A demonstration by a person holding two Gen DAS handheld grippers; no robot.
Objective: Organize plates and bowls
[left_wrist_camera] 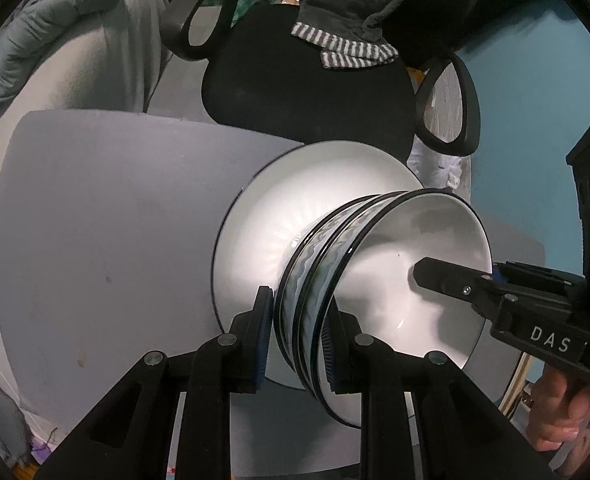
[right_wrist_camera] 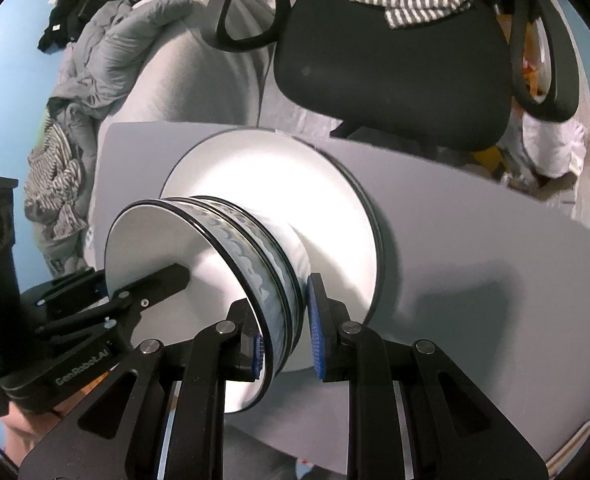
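In the left wrist view, the grey surface fills the left; at centre the white plate carries the stacked bowls. The left hand-held gripper pinches their rim at lower centre, and the right hand-held gripper pinches the far rim at right.

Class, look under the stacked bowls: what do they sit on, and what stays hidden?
The bowls sit on a white plate, which lies on the grey table. The plate's centre beneath the bowls is covered, so anything there cannot be seen.
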